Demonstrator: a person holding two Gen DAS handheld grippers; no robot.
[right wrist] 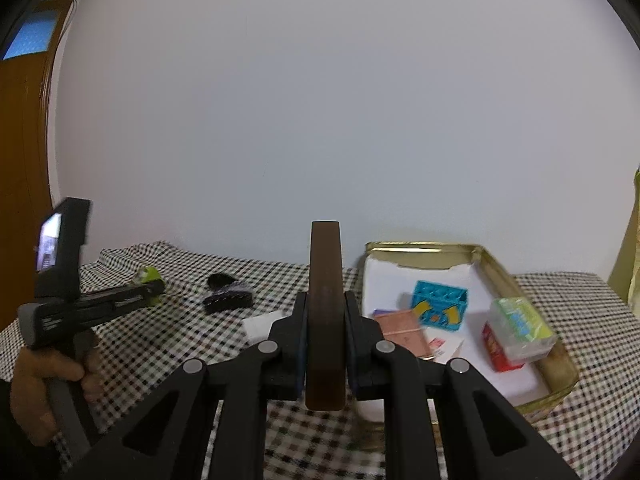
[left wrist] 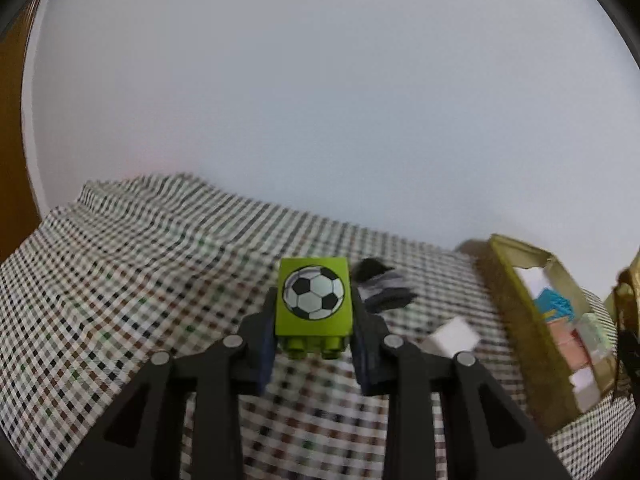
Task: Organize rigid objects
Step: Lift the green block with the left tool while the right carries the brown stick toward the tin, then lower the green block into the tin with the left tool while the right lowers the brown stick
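A lime-green toy brick [left wrist: 314, 298] with a football picture sits between my left gripper's pads, studs toward the camera; the left gripper [left wrist: 315, 322] is shut on it above the checked cloth. In the right wrist view that same gripper [right wrist: 154, 288] shows at the left with the green brick [right wrist: 147, 275] at its tip, held by a person's hand [right wrist: 44, 384]. My right gripper [right wrist: 325, 308] is shut on a flat dark-brown slab [right wrist: 325, 264] that stands on edge and sticks out past the fingertips. A gold tin box [right wrist: 424, 245] lies to its right.
The tin [left wrist: 516, 320] holds a blue brick [right wrist: 439, 306], a reddish card [right wrist: 402, 330], a green-topped clear box [right wrist: 520, 328] and a red packet [right wrist: 494, 350]. A dark striped object [right wrist: 228, 294] and a white block [right wrist: 260, 326] lie on the checked cloth [left wrist: 120, 280]. A white wall stands behind.
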